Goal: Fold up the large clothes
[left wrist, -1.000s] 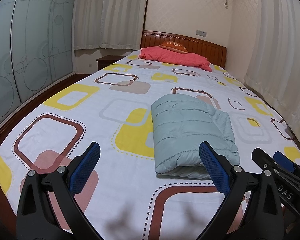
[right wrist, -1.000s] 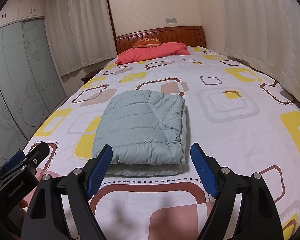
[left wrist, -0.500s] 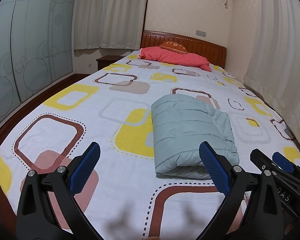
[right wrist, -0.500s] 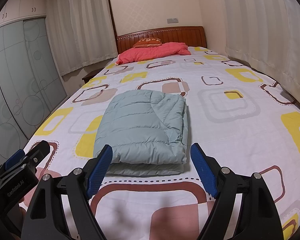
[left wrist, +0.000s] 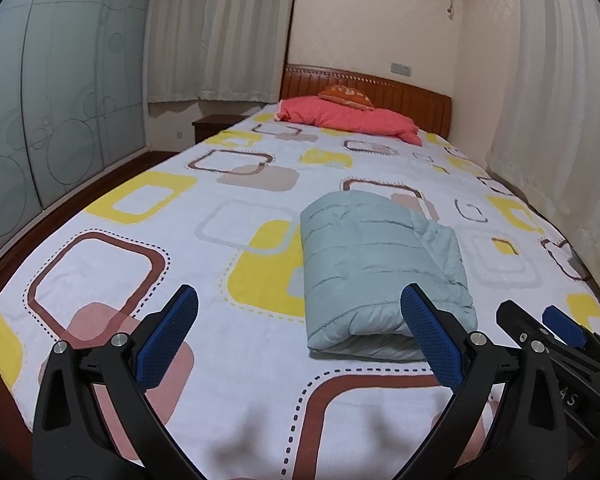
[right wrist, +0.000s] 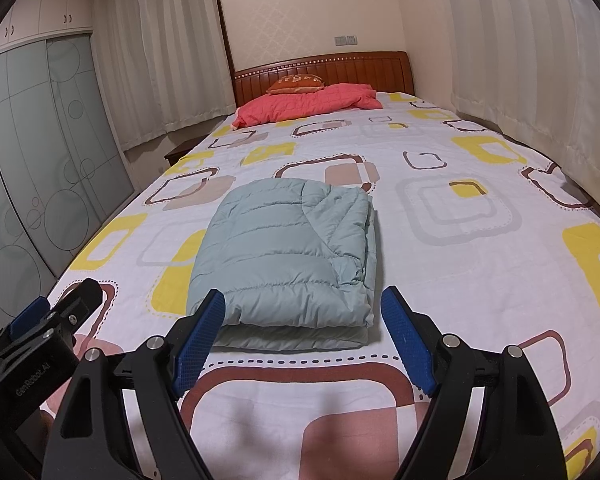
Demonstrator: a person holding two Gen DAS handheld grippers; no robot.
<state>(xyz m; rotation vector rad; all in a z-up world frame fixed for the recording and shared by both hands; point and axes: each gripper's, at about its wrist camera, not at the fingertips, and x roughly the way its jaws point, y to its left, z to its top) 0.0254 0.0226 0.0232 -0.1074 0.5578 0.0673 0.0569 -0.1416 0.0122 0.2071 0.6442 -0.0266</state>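
Note:
A pale green quilted jacket [left wrist: 380, 264] lies folded into a thick rectangle on the patterned bed sheet [left wrist: 148, 264]; it also shows in the right wrist view [right wrist: 288, 252]. My left gripper [left wrist: 300, 336] is open and empty, held above the sheet near the bed's foot, left of the jacket's near edge. My right gripper [right wrist: 308, 336] is open and empty, straddling the view of the jacket's near edge without touching it. Each gripper shows at the edge of the other's view: the right one [left wrist: 556, 332], the left one [right wrist: 52, 320].
A red quilt [right wrist: 308, 104] and an orange pillow [right wrist: 296, 82] lie by the wooden headboard [right wrist: 360, 70]. Curtains [right wrist: 520, 60] hang along the right side. A glass-door wardrobe [left wrist: 40, 100] and a nightstand [left wrist: 216, 126] stand left of the bed.
Both views have shifted very slightly; the jacket and both grippers stay as they were, open and apart from the cloth.

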